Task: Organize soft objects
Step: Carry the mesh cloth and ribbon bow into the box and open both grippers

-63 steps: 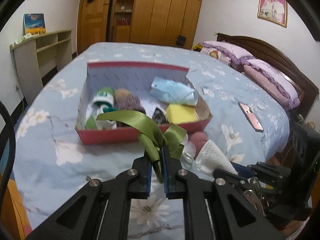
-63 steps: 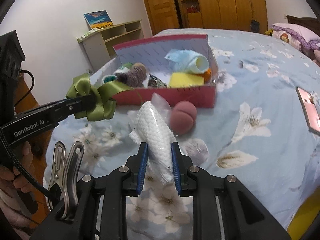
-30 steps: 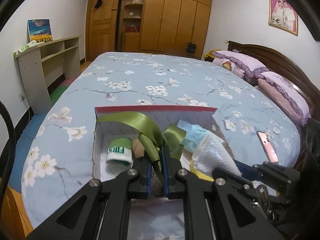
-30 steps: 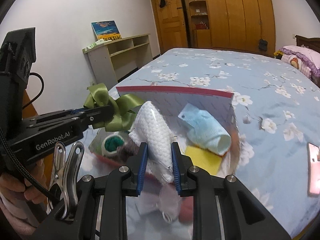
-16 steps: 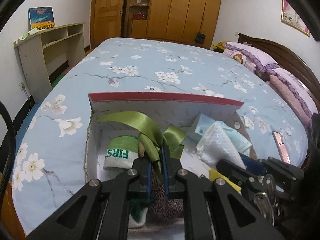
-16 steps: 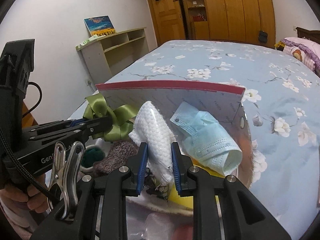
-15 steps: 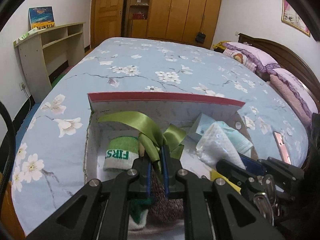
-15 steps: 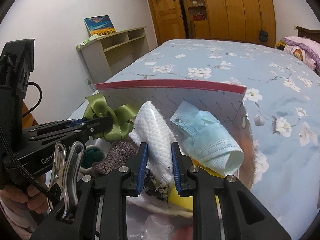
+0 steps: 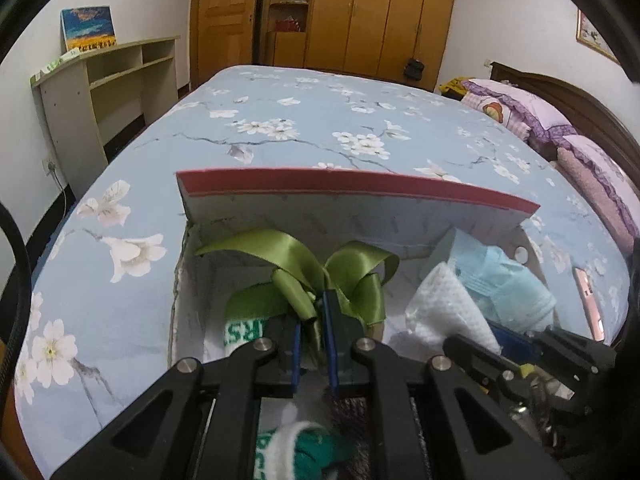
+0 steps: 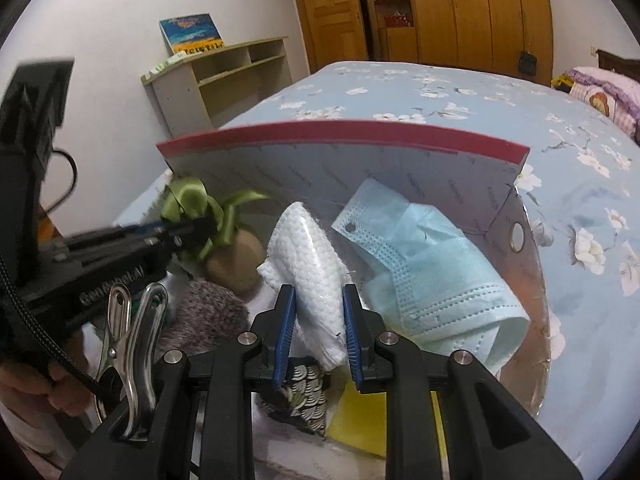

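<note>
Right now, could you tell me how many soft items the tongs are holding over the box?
2: the green ribbon bow in the left tongs, the white cloth in the right tongs.

The green ribbon bow (image 9: 304, 268) was glossy satin, and the white cloth (image 10: 316, 276) had a rough waffle weave. The box (image 10: 340, 136) looked like matt cardboard, the face mask (image 10: 440, 264) thin nonwoven fabric, the wardrobe (image 9: 380, 16) smooth varnished wood.

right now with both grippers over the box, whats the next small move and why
Probably open the right gripper and drop the white cloth: it hangs inside the red box, above the patterned pouch, beside the blue mask. The left gripper could likewise release the green ribbon.
</note>
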`<action>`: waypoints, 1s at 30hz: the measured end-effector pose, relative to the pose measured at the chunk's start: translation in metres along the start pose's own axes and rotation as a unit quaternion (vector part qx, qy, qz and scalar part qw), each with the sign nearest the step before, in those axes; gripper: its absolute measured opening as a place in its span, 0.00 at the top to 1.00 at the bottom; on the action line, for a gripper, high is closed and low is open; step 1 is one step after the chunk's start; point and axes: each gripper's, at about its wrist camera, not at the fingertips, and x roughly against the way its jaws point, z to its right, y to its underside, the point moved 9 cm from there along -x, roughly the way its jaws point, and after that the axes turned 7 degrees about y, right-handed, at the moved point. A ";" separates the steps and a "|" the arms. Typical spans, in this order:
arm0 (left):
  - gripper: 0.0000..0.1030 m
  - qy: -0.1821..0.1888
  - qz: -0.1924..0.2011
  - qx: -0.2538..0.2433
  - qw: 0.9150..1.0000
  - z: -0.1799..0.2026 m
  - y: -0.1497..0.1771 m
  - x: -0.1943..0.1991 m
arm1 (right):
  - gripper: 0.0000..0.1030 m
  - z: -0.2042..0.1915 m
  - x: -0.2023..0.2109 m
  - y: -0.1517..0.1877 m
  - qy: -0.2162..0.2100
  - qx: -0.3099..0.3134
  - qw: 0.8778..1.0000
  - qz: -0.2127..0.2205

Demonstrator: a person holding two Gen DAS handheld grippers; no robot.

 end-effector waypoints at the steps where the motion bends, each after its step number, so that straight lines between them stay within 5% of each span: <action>1: 0.91 -0.002 0.000 -0.001 1.000 -0.001 0.000 -0.001 | 0.76 0.000 -0.002 0.001 0.000 -0.001 1.000 -0.004; 8: 0.89 -0.011 0.003 -0.011 1.000 -0.001 -0.004 -0.002 | 0.76 -0.002 -0.007 0.007 -0.002 -0.003 1.000 -0.010; 11: 0.73 -0.009 0.003 -0.017 1.000 0.003 -0.003 0.001 | 0.76 -0.001 -0.003 0.005 -0.006 -0.008 1.000 -0.007; 16: 0.63 -0.017 0.010 -0.023 1.000 0.008 -0.007 0.013 | 0.67 0.000 0.009 0.003 -0.010 -0.014 1.000 0.008; 30: 0.62 -0.013 0.014 -0.011 1.000 0.012 -0.002 0.045 | 0.61 0.007 0.050 -0.003 -0.007 -0.020 0.999 0.044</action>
